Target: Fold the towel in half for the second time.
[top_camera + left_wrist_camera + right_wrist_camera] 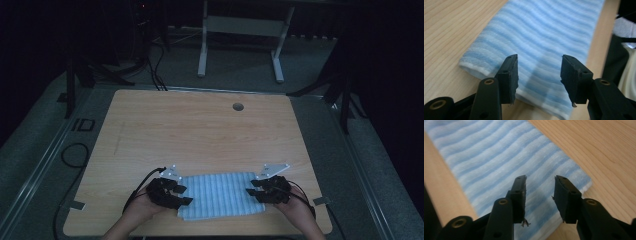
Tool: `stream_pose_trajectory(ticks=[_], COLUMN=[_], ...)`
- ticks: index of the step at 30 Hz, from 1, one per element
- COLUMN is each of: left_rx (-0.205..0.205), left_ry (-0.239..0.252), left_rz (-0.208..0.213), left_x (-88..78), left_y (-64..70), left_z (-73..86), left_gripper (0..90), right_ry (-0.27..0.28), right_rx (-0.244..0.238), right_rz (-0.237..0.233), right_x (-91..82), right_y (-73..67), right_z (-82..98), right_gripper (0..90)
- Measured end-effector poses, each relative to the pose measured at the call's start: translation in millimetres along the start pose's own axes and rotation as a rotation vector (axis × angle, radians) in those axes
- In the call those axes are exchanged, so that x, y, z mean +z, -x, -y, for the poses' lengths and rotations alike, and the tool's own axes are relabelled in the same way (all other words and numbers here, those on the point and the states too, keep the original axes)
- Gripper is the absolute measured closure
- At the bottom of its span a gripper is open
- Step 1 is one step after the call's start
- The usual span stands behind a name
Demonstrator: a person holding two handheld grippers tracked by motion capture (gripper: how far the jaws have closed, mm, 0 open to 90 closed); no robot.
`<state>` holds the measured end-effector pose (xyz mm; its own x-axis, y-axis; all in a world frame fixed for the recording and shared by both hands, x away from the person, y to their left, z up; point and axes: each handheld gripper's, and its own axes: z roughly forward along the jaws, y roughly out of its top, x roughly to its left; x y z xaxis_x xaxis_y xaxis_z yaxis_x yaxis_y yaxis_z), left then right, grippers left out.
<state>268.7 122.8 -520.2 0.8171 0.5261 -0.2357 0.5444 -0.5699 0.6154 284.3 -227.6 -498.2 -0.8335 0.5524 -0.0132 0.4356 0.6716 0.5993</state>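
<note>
Towel (220,195) sits flat at the near edge of the table (200,125), right between the two tools, long axis running left to right across the person's front. Left gripper (172,192) is over the left short end, right gripper (267,190) over the right short end, so each hand is about equally close to its own end. Both have jaws parted with nothing between them, hovering just above the cloth as far as I can tell. Stripes run across the short way. My guess is each pinches its own edge next. Farther back it's bare wood, with a cable hole (238,106) near the far edge.
</note>
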Motion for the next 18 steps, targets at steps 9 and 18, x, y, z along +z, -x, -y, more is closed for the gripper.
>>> stream_pose_trajectory(ticks=[9,18], left_rx=[0.02,0.009], left_ry=[-0.056,-0.046], left_rz=[-0.041,-0.056], left_x=[16.8,17.7], left_y=[-5.0,-13.8], left_z=[1.3,-0.9], left_gripper=[49.3,49.8], right_ry=[-0.072,-0.067], right_rx=[0.011,0.021], right_rz=[0.007,0.021], right_x=[29.0,36.2], right_y=[8.9,11.6], right_z=[5.7,4.9], right_gripper=[57.7,56.4])
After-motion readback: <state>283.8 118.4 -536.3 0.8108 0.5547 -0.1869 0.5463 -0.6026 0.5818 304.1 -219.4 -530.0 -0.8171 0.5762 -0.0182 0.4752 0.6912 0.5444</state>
